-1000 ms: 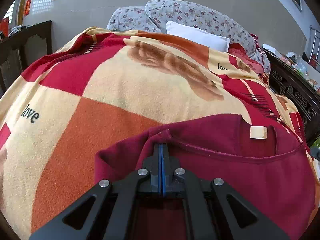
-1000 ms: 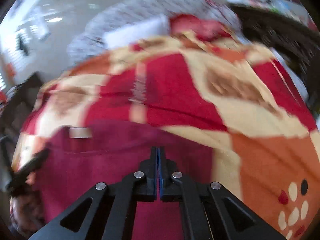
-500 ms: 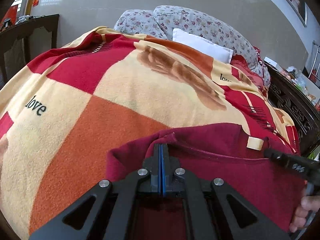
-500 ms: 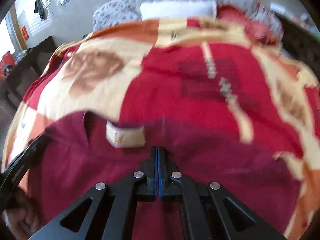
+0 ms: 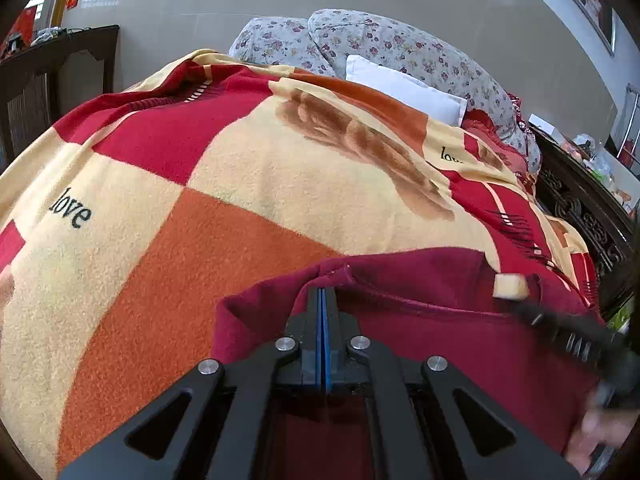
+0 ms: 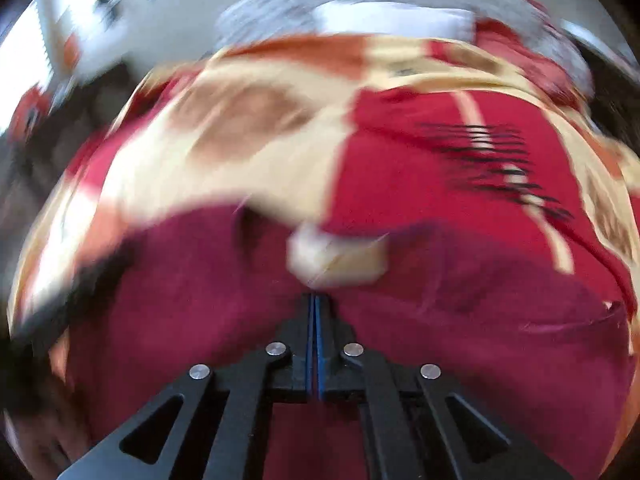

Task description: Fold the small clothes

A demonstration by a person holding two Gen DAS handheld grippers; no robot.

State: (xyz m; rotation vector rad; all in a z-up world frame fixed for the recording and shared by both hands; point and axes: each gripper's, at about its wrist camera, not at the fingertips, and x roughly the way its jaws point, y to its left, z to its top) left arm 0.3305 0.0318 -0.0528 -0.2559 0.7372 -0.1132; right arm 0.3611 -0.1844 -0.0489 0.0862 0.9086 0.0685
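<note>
A maroon garment (image 5: pixel 460 344) lies on the bed's checked blanket (image 5: pixel 240 184), neckline away from me, with a cream label (image 5: pixel 510 285) inside the collar. My left gripper (image 5: pixel 323 291) is shut on the garment's left shoulder edge, where the cloth bunches at the tips. In the blurred right wrist view, my right gripper (image 6: pixel 315 299) is shut with maroon cloth (image 6: pixel 480 340) between its pads, just below the label (image 6: pixel 338 258). The right gripper (image 5: pixel 560 330) also shows in the left wrist view, reaching in by the label, a hand (image 5: pixel 600 428) behind it.
Floral pillows (image 5: pixel 380 48) and a white pillow (image 5: pixel 404 88) lie at the head of the bed. A dark carved bed frame (image 5: pixel 576 208) runs along the right, dark wooden furniture (image 5: pixel 48 80) stands at the left.
My right gripper has swept leftward across the garment, from its right part to the collar label, and entered the left wrist view. The left gripper has stayed on the shoulder edge.
</note>
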